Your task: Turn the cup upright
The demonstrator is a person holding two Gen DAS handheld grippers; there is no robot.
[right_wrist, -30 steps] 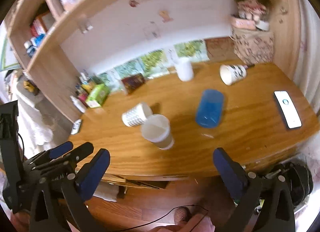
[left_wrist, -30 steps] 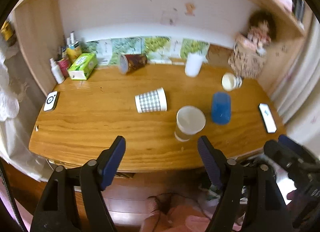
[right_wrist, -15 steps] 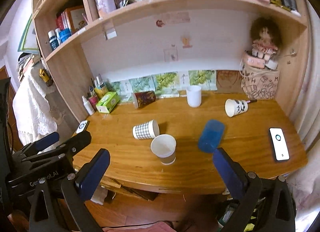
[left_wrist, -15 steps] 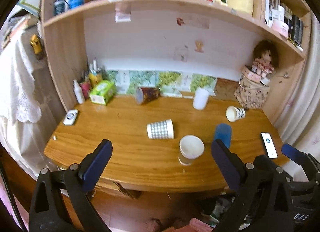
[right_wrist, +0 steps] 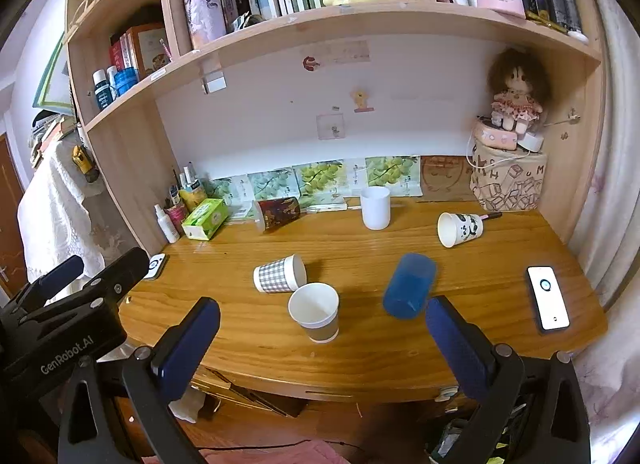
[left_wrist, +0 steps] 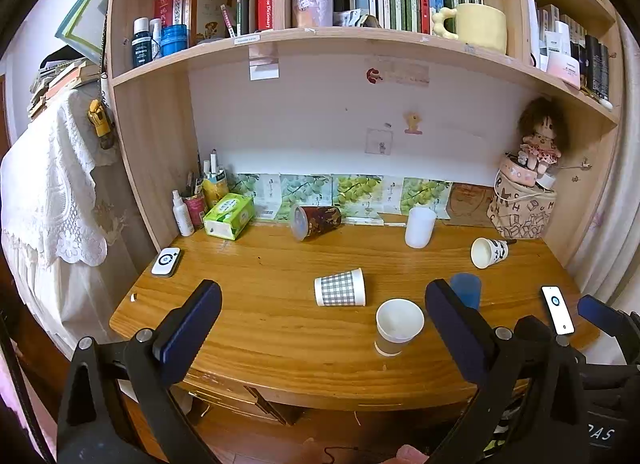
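On the wooden desk (left_wrist: 260, 328) (right_wrist: 372, 360) a white-and-brown paper cup (left_wrist: 399, 326) (right_wrist: 315, 311) stands upright near the front. A checked cup (left_wrist: 340, 287) (right_wrist: 279, 273), a blue cup (left_wrist: 465, 289) (right_wrist: 409, 285), a panda cup (left_wrist: 488, 252) (right_wrist: 459, 228) and a dark red cup (left_wrist: 316, 222) (right_wrist: 278, 214) lie on their sides. A white cup (left_wrist: 419, 227) (right_wrist: 375, 208) stands at the back. My left gripper (left_wrist: 322, 310) and right gripper (right_wrist: 322, 328) are both open and empty, held back off the desk's front edge.
A green tissue box (left_wrist: 229, 216) and bottles (left_wrist: 183, 218) stand at the back left. A white remote (left_wrist: 165, 261) lies at the left edge, a phone (left_wrist: 557, 309) (right_wrist: 547, 297) at the right. A doll on a patterned box (right_wrist: 508, 180) fills the back right corner. Bookshelves overhang the desk.
Both grippers have pulled back and tilted up from the desk, so the shelves with books have come into view. The cups have not moved.
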